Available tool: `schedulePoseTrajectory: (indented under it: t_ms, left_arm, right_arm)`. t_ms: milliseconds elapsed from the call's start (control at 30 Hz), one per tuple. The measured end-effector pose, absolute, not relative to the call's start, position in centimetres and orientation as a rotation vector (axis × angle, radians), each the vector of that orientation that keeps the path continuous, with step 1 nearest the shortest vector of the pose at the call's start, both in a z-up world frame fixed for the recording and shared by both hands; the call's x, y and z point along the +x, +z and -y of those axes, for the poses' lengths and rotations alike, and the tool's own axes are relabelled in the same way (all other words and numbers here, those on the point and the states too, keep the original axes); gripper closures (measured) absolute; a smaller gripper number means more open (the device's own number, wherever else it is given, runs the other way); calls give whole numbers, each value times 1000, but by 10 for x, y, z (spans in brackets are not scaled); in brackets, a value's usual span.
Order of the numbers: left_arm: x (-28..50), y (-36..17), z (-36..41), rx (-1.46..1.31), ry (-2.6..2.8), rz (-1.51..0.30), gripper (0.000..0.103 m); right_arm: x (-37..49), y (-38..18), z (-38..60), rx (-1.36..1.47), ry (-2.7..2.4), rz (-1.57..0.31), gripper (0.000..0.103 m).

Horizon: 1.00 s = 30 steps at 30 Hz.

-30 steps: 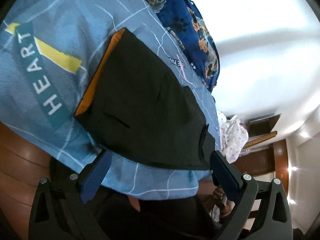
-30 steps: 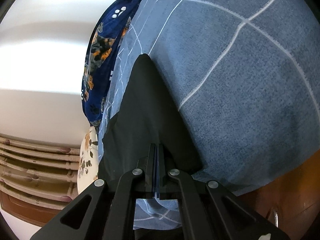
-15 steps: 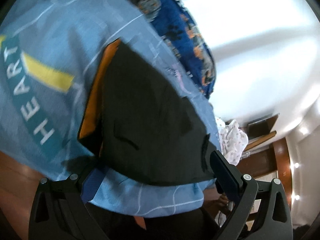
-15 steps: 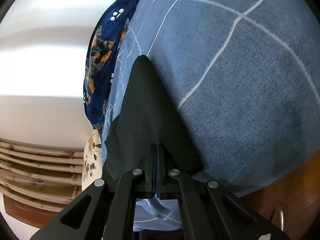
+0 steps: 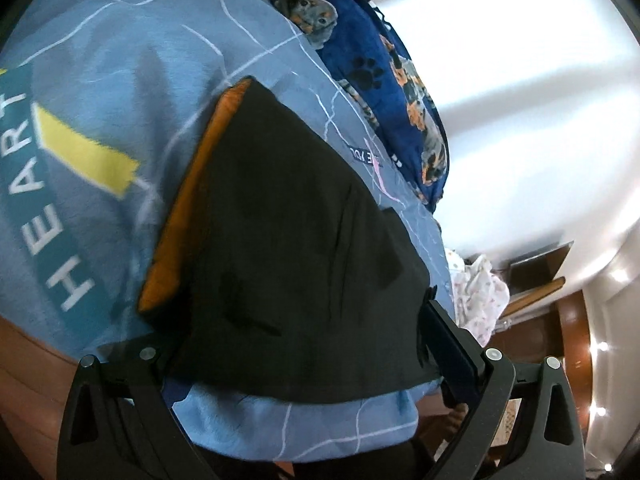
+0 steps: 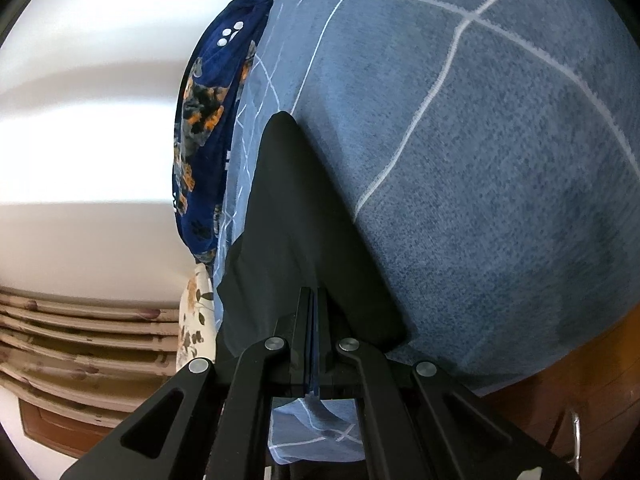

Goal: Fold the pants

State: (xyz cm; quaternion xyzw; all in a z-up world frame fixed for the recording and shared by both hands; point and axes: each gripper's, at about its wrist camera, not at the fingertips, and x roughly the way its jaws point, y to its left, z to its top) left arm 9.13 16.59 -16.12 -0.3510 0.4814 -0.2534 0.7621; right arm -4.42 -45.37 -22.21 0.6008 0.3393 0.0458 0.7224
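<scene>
Our black pants (image 5: 288,248) lie compactly folded on the blue bedspread (image 5: 120,80), seemingly near finished. Right tongs (image 6: 314,320) stay clenched on their edge beside the blue bedspread; left tongs (image 5: 304,344) straddle them, released.

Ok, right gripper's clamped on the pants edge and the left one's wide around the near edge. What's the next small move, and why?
Probably close the left gripper on the near edge of the black pants. Its jaws stand wide with that edge between them, while the right gripper is already shut on the pants. Both need a grip before lifting the fabric off the blue bedsheet to fold.
</scene>
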Motion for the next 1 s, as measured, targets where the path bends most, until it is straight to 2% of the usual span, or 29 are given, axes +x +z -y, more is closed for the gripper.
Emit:
schedulePoseTrajectory:
  t_ms: [33,100,200,300,533,1000]
  left_arm:
    - [92,-160,-162,-721,-538,-1051,14]
    - [93,-158,-149,-582,-472,-1070,50]
    - [93,-164,-155,-574,-412,-1077,72]
    - [95,-169,-163,-637,-416,-1097,75]
    - [87,-143,-141,-455,-364,-1041,80]
    - [74,-100,-119,-366,-343,-906,81]
  right_arm:
    - [-44,-222,454,1327,100,-750,103]
    - [-45,-221,454,1321,98,-751,103]
    - [-45,-221,453,1316,92,-751,103]
    - [-45,-221,452,1321,95,-749,103]
    - [-45,-221,451,1326,94,-748,103]
    - [-42,-222,453,1340,93,-752,103]
